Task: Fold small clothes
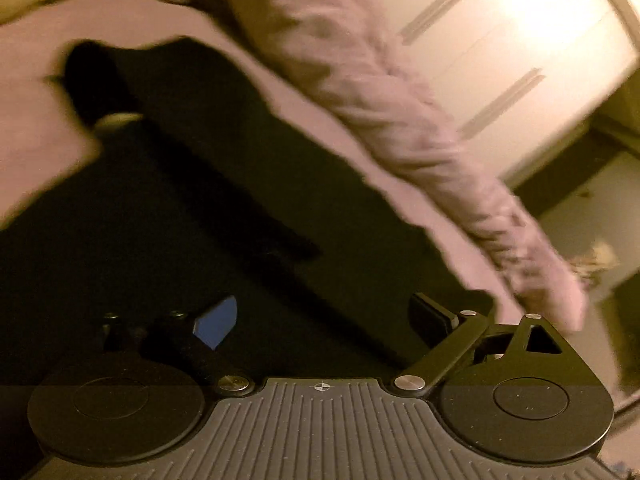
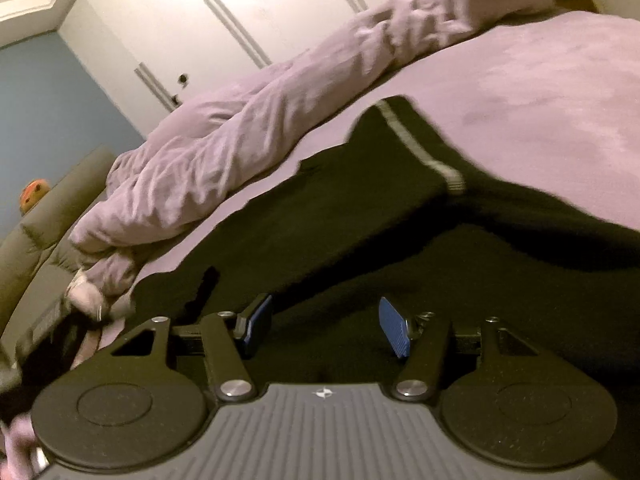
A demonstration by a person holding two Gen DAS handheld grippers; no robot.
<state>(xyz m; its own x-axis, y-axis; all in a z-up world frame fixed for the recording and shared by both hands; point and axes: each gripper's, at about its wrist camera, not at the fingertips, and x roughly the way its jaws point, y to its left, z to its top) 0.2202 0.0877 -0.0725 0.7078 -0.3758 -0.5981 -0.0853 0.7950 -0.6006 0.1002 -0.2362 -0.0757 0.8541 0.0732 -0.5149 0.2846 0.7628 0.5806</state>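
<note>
A black garment (image 1: 208,184) lies spread on a lilac bed sheet (image 1: 36,132). In the left wrist view it fills the lower left and runs up to a dark end near a pale label. My left gripper (image 1: 324,320) is open, its blue-padded fingers wide apart low over the black cloth. In the right wrist view the same garment (image 2: 380,216) shows a grey stripe (image 2: 420,148) along one edge. My right gripper (image 2: 326,326) is open just above the black cloth, nothing between its pads.
A rolled lilac duvet (image 2: 248,120) lies along the far side of the bed, also in the left wrist view (image 1: 384,92). White wardrobe doors (image 2: 224,12) stand behind. A grey armchair (image 2: 52,216) stands at the left, past the bed edge.
</note>
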